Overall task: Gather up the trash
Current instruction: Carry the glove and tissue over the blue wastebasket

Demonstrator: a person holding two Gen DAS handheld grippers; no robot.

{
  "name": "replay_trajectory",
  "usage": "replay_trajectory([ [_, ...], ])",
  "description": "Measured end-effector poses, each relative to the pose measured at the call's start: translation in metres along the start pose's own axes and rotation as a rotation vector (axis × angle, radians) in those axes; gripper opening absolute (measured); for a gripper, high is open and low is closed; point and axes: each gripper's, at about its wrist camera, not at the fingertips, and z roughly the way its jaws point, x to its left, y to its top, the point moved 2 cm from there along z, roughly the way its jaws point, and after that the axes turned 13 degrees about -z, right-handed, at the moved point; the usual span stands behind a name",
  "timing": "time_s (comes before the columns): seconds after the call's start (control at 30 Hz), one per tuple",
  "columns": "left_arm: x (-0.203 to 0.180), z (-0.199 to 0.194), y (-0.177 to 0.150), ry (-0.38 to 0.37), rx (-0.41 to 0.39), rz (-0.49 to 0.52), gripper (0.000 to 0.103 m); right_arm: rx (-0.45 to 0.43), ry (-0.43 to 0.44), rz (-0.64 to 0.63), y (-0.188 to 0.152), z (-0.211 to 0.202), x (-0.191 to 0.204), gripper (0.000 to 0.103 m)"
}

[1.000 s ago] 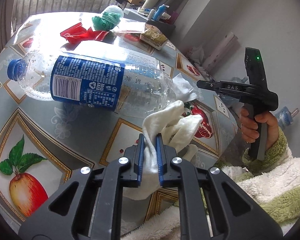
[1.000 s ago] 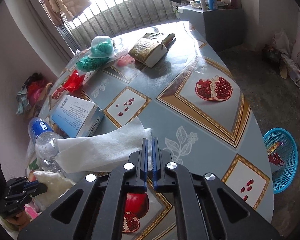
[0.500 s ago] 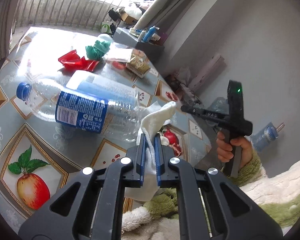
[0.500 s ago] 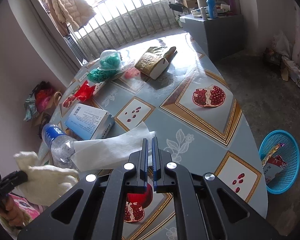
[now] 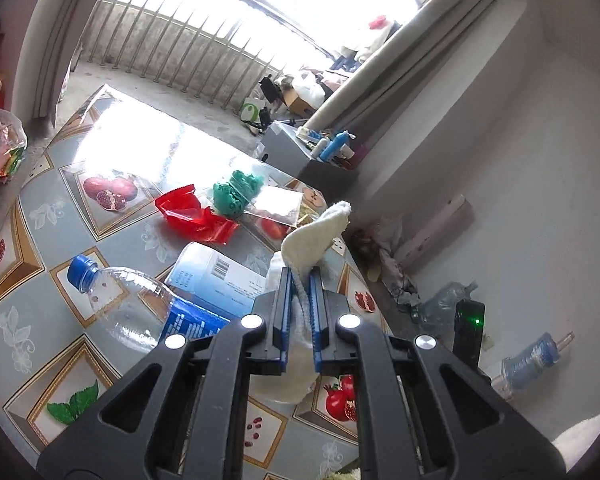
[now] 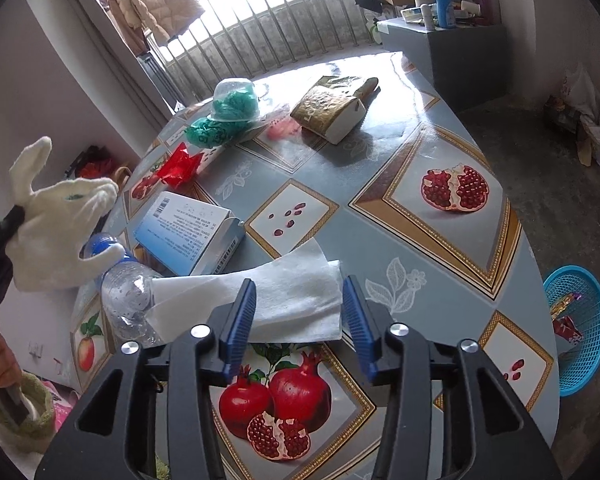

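My left gripper [image 5: 299, 280] is shut on a white cloth glove [image 5: 316, 236] and holds it lifted above the table; the glove also shows at the left of the right wrist view [image 6: 56, 220]. My right gripper [image 6: 298, 300] is open, its jaws on either side of a white paper tissue [image 6: 276, 296] lying flat on the table. A clear plastic bottle [image 5: 140, 308] with a blue cap lies beside a light blue box [image 6: 188, 232]. A red wrapper [image 5: 192, 216] lies further back.
A blue mesh waste basket [image 6: 580, 328] with wrappers in it stands on the floor right of the table. Green bundles [image 6: 224, 116] and a brown-and-white packet [image 6: 332, 112] sit at the table's [image 6: 440, 248] far end. Bottles lie on the floor [image 5: 532, 360].
My left gripper has lifted the glove up off the table. My right gripper has opened and let go of the tissue, which now lies between its jaws.
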Motion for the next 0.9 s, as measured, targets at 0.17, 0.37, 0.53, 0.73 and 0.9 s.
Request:
replay_trajectory([
  [0.17,0.011,0.024,0.006,0.037,0.011,-0.009,0.007,0.061,-0.052,-0.040,0.001,0.031,0.004,0.054],
  [0.37,0.015,0.039,0.001,0.058,0.032,0.001,0.007,0.062,-0.119,-0.186,-0.002,0.040,0.028,0.040],
  [0.53,0.014,0.041,-0.002,0.070,0.040,0.008,0.007,0.054,-0.139,-0.223,-0.008,0.037,0.034,0.012],
  [0.73,0.004,0.042,-0.002,0.077,0.040,0.030,0.007,0.004,-0.097,-0.122,-0.011,0.022,0.014,0.005],
  [0.9,-0.017,0.040,-0.004,0.052,0.046,0.068,0.007,-0.086,-0.097,-0.035,-0.008,-0.012,-0.013,0.005],
])
